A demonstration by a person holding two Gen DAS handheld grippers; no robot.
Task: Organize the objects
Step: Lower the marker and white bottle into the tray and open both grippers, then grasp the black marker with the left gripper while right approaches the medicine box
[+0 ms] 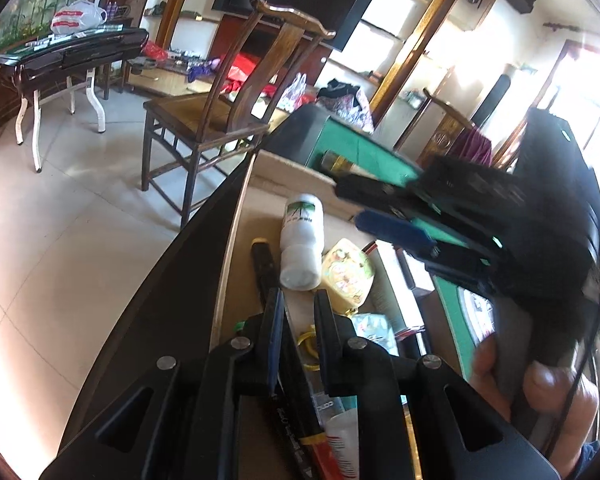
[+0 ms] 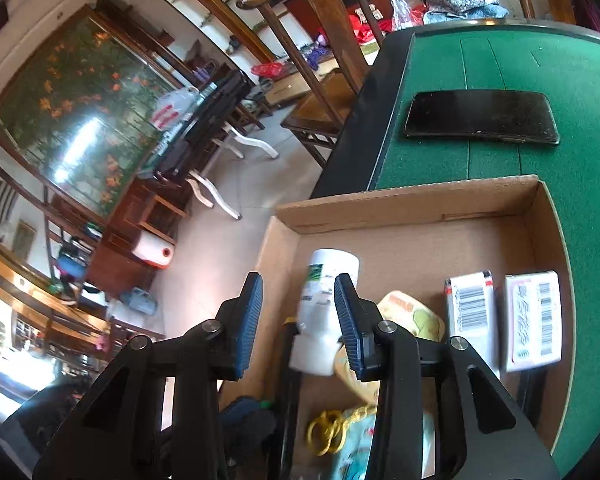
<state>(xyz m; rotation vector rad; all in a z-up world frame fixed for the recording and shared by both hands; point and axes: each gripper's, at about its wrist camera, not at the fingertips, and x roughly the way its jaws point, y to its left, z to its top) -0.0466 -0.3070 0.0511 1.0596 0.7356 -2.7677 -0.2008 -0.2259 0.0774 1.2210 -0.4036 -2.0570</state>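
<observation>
A green felt counter (image 2: pixel 500 60) carries an open brown cardboard box (image 2: pixel 412 200); a white plastic bottle (image 2: pixel 324 308) lies inside, print unreadable. Wooden chair (image 1: pixel 204 112) nearby. Both grippers' jaws spread, empty: left gripper (image 1: pixel 296 320), right gripper (image 2: pixel 298 316).

White bottle (image 1: pixel 301 240) laid flat in the box (image 1: pixel 260 200), yellow packet (image 1: pixel 348 272) just beside it, left gripper (image 1: pixel 298 320) held above, fingers apart.

floor: pale tiles (image 1: pixel 60 208) | wooden chair (image 1: pixel 220 92) ahead of fingers | painting (image 2: pixel 80 120) far left | shelves (image 1: pixel 384 32) on back wall
</observation>
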